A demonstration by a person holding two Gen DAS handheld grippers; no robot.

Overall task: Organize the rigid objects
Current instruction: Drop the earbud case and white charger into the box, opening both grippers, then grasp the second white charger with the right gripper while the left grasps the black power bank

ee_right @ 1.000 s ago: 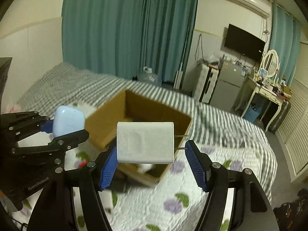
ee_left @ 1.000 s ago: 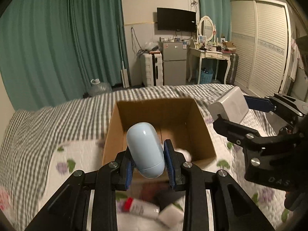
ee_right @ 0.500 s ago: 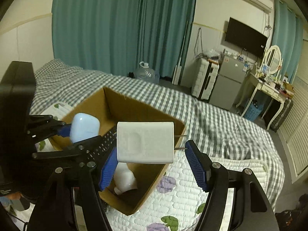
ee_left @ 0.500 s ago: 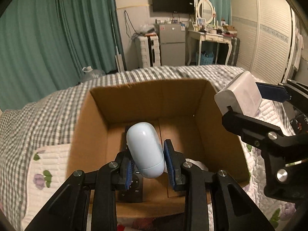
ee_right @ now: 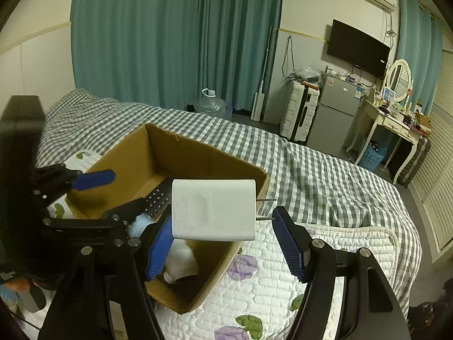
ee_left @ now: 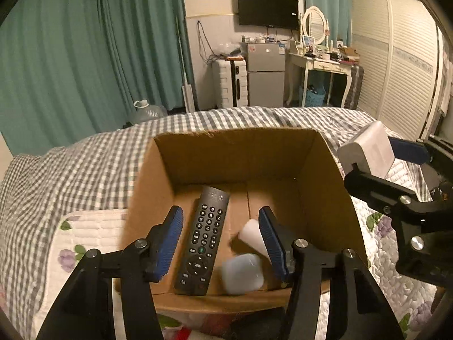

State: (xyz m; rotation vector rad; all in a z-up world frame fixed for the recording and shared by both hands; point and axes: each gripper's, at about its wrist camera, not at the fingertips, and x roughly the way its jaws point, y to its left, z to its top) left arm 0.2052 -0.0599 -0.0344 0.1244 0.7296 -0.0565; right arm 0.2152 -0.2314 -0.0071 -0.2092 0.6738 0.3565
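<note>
An open cardboard box [ee_left: 235, 153] stands on the bed. On its floor lie a black remote [ee_left: 203, 240], a white bottle [ee_left: 252, 236] and a pale blue rounded case [ee_left: 242, 273]. My left gripper [ee_left: 219, 218] hangs over the box's near side; its jaws are opening and nothing is between them, the blue case lying loose below. My right gripper [ee_right: 223, 221] is shut on a white charger plug [ee_right: 213, 209], one pad on its body and the other against its metal prongs. It hovers above the box's right edge [ee_right: 254, 181]. The left gripper [ee_right: 113, 195] also shows in the right wrist view.
The box rests on a grey checked blanket [ee_left: 85, 170] and a white quilt with flower prints [ee_right: 283, 269]. Small items, one red and white [ee_left: 184, 333], lie blurred in front of the box. A water jug [ee_right: 212, 104], suitcase, fridge and dressing table stand beyond the bed.
My left gripper moved forward and down over the box, then opened; the pale blue case dropped onto the box floor. The right gripper came nearer the box, still gripping the charger.
</note>
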